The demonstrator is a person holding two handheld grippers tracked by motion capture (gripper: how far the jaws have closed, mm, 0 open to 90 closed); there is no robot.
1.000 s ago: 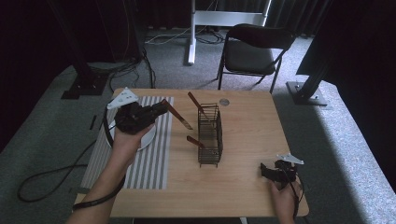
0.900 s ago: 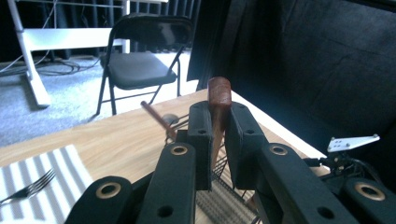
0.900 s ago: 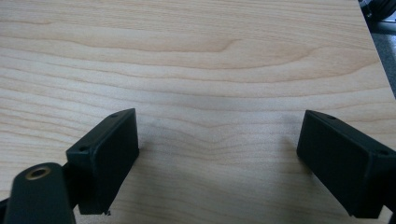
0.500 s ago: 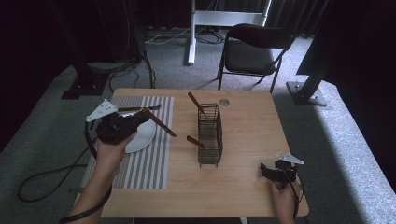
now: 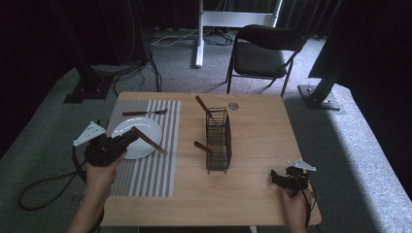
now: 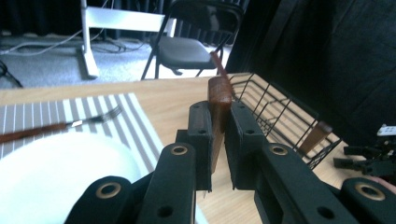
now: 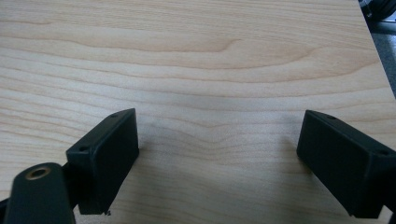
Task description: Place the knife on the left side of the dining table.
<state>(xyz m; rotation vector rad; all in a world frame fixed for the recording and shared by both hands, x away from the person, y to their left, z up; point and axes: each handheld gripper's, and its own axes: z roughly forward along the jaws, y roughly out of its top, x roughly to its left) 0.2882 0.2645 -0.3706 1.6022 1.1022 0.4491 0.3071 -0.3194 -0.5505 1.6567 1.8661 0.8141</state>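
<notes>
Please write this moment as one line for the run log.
left gripper: shut on utensil, over plate | right gripper: open, empty, on table | basket: two utensils inside

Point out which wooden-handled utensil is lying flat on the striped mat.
The fork at the mat's far edge, beyond the plate. The others are off the mat: one clamped in the left gripper, two standing in the wire basket.

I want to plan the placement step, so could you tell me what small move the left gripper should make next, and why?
Probably lower it toward the striped placemat right of the plate. The left gripper is shut on a wooden-handled utensil slanting over the plate's edge, and a fork already lies beyond the plate.
</notes>
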